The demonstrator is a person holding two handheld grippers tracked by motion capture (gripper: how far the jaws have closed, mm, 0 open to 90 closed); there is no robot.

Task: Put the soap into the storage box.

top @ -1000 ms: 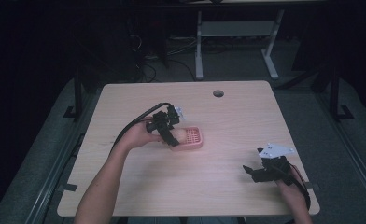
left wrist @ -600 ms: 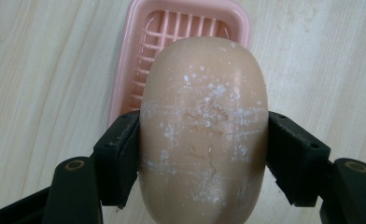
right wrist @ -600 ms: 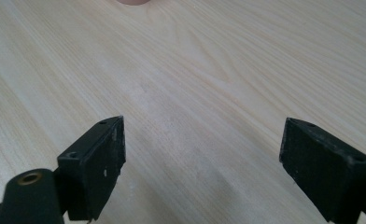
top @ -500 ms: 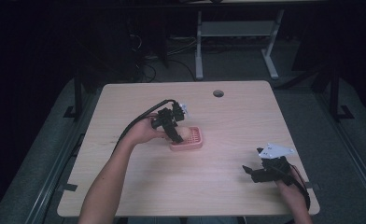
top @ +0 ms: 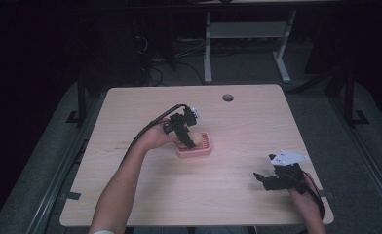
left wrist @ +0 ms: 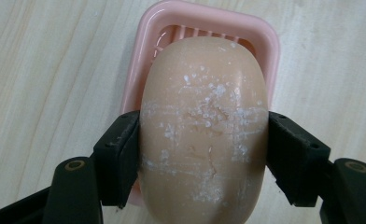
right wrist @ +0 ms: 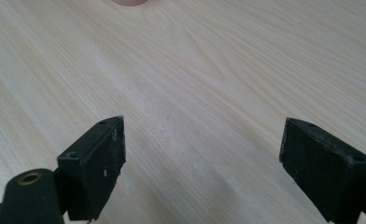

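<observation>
A tan oval soap bar [left wrist: 204, 126], flecked with white, is clamped between the jaws of my left gripper [left wrist: 203, 154]. It hangs right over a pink ribbed soap dish [left wrist: 265, 46]. From the high view the left gripper [top: 185, 136] stands over the left end of the pink dish [top: 202, 146] near the table's middle. My right gripper [top: 266, 179] rests low at the table's front right, wide open. Between its jaws in the right gripper view [right wrist: 202, 163] lies bare wood, and the dish's pink edge [right wrist: 130, 2] peeks in at the top.
The light wooden table [top: 130, 195] has a round cable hole [top: 227, 97] near its far edge. A black cable [top: 150, 127] trails from the left gripper along the forearm. Beyond the table stand a white desk frame [top: 242, 34] and dark floor.
My left gripper has carried the soap rightward and down, from beside the dish's left end to over the dish. The right gripper has stayed put.
</observation>
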